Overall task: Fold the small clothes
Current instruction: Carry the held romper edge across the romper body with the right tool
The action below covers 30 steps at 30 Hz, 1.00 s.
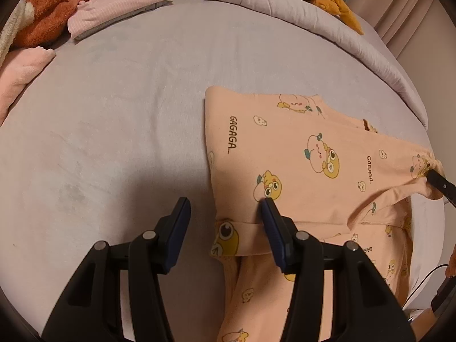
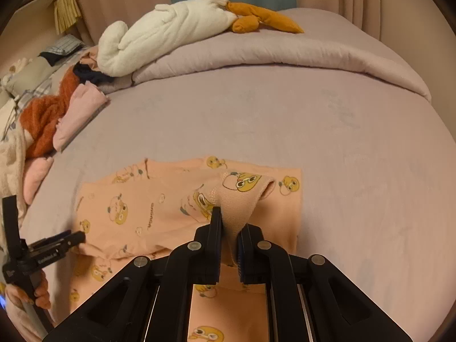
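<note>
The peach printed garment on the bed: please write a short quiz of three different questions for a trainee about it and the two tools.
1. True or false: the right tool is shut on a cuff of the peach printed garment.
2. Multiple choice: how do the fingers of the left tool stand? A) spread apart, holding nothing; B) shut on the garment; C) shut on the pink ribbed top.
3. Fill in: the word printed on the garment is ____.

Key: 1 true, the cuff is pinched and lifted off the bed sheet. 2 A. 3 GAGAGA.
</note>
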Each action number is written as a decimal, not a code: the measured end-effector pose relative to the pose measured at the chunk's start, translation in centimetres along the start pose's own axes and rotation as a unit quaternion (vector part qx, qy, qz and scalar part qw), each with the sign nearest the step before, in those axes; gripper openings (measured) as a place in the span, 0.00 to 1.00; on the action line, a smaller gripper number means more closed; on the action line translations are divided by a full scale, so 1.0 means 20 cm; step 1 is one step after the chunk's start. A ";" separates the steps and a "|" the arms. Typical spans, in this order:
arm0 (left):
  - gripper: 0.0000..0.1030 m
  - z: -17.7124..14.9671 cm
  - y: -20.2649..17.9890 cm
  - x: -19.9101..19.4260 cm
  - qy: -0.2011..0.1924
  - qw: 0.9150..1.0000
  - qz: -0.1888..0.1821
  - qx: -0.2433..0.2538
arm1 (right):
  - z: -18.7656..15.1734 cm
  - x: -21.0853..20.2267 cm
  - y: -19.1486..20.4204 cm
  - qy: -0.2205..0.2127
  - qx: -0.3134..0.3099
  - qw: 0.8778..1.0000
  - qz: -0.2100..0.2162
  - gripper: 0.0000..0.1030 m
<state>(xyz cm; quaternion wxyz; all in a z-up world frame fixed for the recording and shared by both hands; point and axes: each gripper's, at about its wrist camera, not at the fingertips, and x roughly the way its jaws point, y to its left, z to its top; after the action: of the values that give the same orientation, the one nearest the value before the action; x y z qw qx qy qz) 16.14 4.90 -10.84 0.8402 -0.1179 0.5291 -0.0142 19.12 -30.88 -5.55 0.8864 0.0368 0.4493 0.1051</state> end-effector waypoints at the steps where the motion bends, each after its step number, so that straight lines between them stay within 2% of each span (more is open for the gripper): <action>1: 0.49 0.00 0.00 0.00 0.001 1.000 0.000 0.000 | 0.00 0.01 0.00 0.002 0.001 1.000 -0.001 0.10; 30: 0.51 0.00 0.00 0.05 0.006 1.000 0.006 -0.001 | -0.09 0.15 -0.10 0.056 0.022 0.998 -0.025 0.10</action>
<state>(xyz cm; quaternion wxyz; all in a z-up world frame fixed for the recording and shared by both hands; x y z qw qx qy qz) 16.50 4.64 -11.72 0.8371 -0.1156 0.5346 -0.0088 19.77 -32.12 -9.27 0.8610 0.0393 0.5016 0.0748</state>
